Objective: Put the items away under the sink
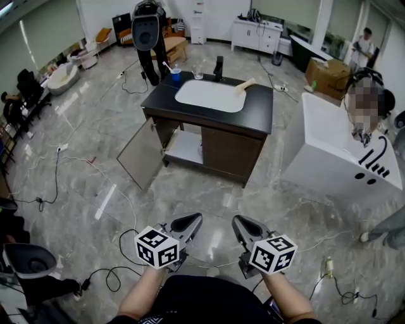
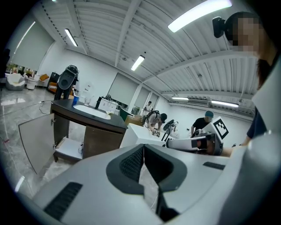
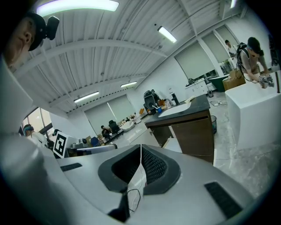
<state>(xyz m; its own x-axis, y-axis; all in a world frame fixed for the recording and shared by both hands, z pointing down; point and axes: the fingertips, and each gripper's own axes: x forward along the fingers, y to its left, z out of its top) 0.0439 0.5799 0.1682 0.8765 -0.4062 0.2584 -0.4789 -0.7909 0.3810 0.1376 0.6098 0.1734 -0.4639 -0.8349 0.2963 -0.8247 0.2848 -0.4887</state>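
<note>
Head view: my left gripper [image 1: 188,223] and right gripper [image 1: 244,225] hover over the marble floor [image 1: 95,190], well apart from the sink cabinet [image 1: 234,142]. Its left door [image 1: 142,155] stands open. On the countertop [image 1: 259,107] sit a blue cup [image 1: 176,76], a glass [image 1: 198,74] and a wooden tool [image 1: 245,85] too small to identify.

Left gripper view: my jaws are pressed together, empty, and my gripper's body hides the cabinet's foot.

Right gripper view: jaws likewise together on nothing.

Large open research lab
A sink cabinet [image 1: 218,142] stands alone on the polished stone floor [image 1: 95,190], loose cables [image 1: 120,239] trailing across it, a cardboard box [image 1: 329,76] beyond, strip lights [image 2: 199,13] overhead
</note>
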